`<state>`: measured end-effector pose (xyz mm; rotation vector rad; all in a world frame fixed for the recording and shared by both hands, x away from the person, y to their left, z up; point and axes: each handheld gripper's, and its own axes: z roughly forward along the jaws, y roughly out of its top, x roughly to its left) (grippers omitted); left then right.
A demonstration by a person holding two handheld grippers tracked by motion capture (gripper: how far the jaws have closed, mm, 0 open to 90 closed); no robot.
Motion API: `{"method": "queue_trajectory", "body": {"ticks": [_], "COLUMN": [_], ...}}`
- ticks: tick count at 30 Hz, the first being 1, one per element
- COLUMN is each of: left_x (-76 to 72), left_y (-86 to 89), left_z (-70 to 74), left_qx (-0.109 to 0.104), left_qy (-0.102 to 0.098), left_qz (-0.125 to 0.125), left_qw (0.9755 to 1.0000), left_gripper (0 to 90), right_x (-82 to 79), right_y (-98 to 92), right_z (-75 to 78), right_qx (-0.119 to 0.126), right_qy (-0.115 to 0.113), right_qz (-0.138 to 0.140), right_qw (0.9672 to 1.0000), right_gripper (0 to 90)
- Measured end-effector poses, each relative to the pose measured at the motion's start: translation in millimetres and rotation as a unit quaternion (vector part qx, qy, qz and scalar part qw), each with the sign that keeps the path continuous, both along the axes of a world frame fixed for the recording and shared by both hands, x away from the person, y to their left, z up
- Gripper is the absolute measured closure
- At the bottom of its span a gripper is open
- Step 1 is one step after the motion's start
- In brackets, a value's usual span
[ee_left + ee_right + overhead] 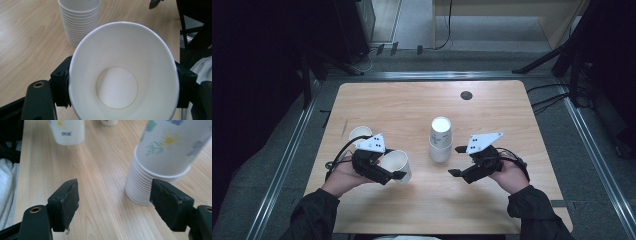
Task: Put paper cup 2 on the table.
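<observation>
On the light wooden table [412, 105] the left hand-held gripper [393, 175] is clamped on a white paper cup [398, 165], one jaw on each side of its wall, squeezing the rim into an oval. The cup lies tipped on its side, its long axis running along the jaws; in the left gripper view its open mouth [124, 72] faces back toward that camera, showing a plain white inside and round base. In the right gripper view this held cup [67, 131] shows a yellow flower and a small blue mark that may be lettering, too blurred to read. No brand name can be made out anywhere. Near the table's centre stands a stack of paper cups [440, 140], upright with mouths upward, many rims layered at its lower part; its outer cup carries a printed pattern of yellow daisies, green leaves and blue patches [170, 142]. The right hand-held gripper [456, 161] is released, its jaws spread wide apart and gripping nothing, just beside the stack. A further single cup [360, 134] stands upright behind the left hand. A small dark round disc [466, 95] sits near the far edge.
</observation>
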<state>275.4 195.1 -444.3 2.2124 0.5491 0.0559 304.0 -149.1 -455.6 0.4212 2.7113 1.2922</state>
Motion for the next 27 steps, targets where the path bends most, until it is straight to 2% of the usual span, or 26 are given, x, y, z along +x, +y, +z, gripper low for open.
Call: {"method": "queue_trajectory", "body": {"ticks": [4,10,13,19,27], "left_x": [-3.2,-8.9,-10.4,-13.0,-17.9], "left_y": [5.6,16.8,22.6,35.5,49.0], "left_z": [-1.4,-4.3,-5.7,-10.2,-12.9], "left_qx": [0.004,0.012,0.014,0.019,0.02], "left_qy": [0.002,0.002,0.003,0.008,0.003], "left_qz": [0.002,0.018,0.029,0.044,0.058], "left_qw": [1.0,0.9998,0.9995,0.9988,0.9981], "left_gripper": [23.7,23.6,23.7,23.6,23.6], "right_x": [3.8,12.7,19.0,28.1,35.1], "right_y": [-8.9,-17.4,-21.6,-24.5,-22.1], "right_z": [2.0,1.9,2.1,2.0,1.1], "right_qx": [0.004,0.001,0.008,0.007,0.002], "right_qy": [-0.002,0.0,0.004,0.007,0.008], "right_qz": [-0.017,-0.027,-0.035,-0.04,-0.038], "right_qw": [0.9999,0.9996,0.9993,0.9992,0.9992], "right_gripper": [23.9,23.9,23.9,23.9,23.9]}}
